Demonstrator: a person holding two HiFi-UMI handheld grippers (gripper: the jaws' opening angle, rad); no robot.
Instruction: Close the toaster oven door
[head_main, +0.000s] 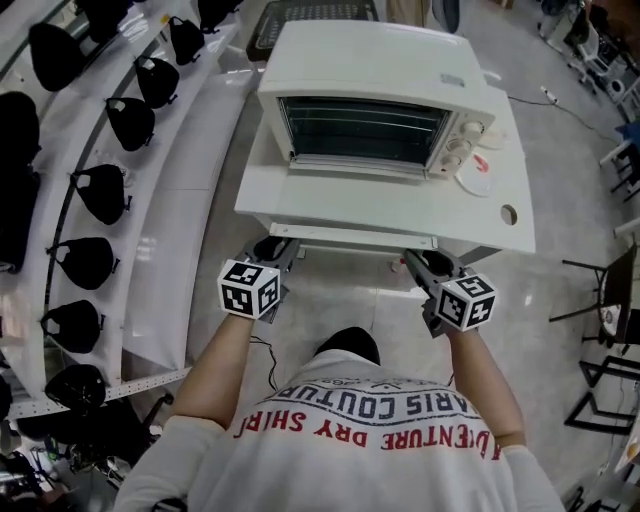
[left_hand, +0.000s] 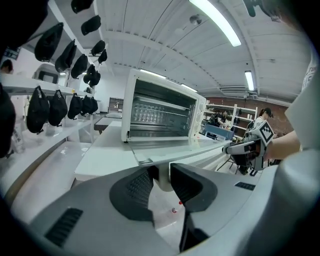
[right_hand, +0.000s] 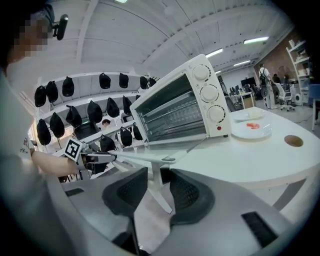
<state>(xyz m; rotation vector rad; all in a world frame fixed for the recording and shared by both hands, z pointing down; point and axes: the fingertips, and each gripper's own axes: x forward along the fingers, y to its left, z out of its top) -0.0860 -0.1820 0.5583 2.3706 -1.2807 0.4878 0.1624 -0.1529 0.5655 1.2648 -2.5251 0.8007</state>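
Note:
A white toaster oven (head_main: 370, 90) stands on a white table (head_main: 510, 130), and its glass door (head_main: 350, 205) lies folded down flat toward me. Along the door's front edge runs the white door handle (head_main: 350, 238). My left gripper (head_main: 272, 247) is at the handle's left end, with a white handle post (left_hand: 161, 181) pinched between its pads. At the right end my right gripper (head_main: 425, 262) is shut on the other post (right_hand: 156, 182). The oven (left_hand: 160, 112) is empty inside in the left gripper view, and its three knobs (right_hand: 209, 92) show in the right gripper view.
A white plate (head_main: 478, 180) holding something red lies on the table right of the oven, with a round hole (head_main: 509, 213) in the tabletop nearby. Curved white shelves hung with black caps (head_main: 100, 190) run along the left. Dark chairs (head_main: 610, 310) stand at the right.

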